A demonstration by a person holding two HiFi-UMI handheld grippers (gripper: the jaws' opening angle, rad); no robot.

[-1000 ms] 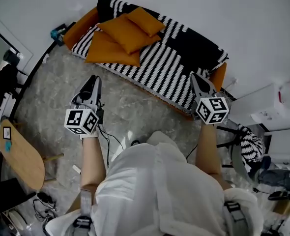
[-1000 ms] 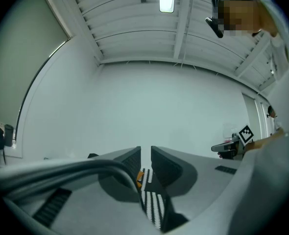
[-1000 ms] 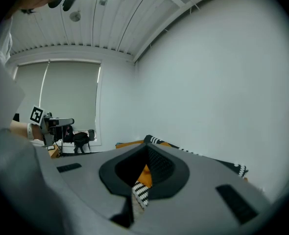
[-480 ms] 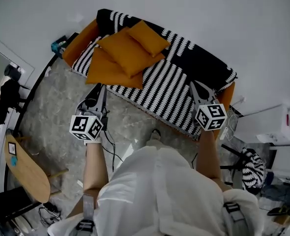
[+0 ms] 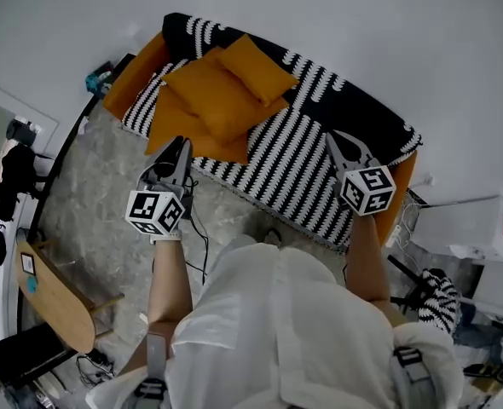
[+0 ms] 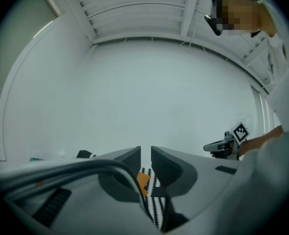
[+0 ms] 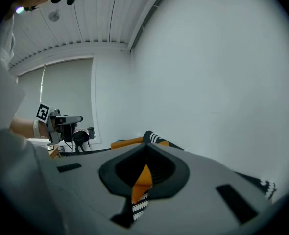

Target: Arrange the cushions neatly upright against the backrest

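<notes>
Orange cushions (image 5: pixel 222 100) heaped | striped sofa (image 5: pixel 307 173) — white wall (image 5: pixel 362 24) | grey marbled floor (image 5: pixel 98 198)

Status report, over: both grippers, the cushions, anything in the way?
Left gripper slightly open, empty; right gripper shut, empty. Three orange cushions piled flat on sofa seat, none upright. Nothing seen in the way.

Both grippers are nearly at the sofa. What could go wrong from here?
The orange cushions lie piled and overlapping at one end of the sofa; tugging a lower one may tumble the top one off. The right gripper is shut and the left gripper barely open, so either might shove a cushion rather than grasp it. The cable on the floor could snag.
</notes>
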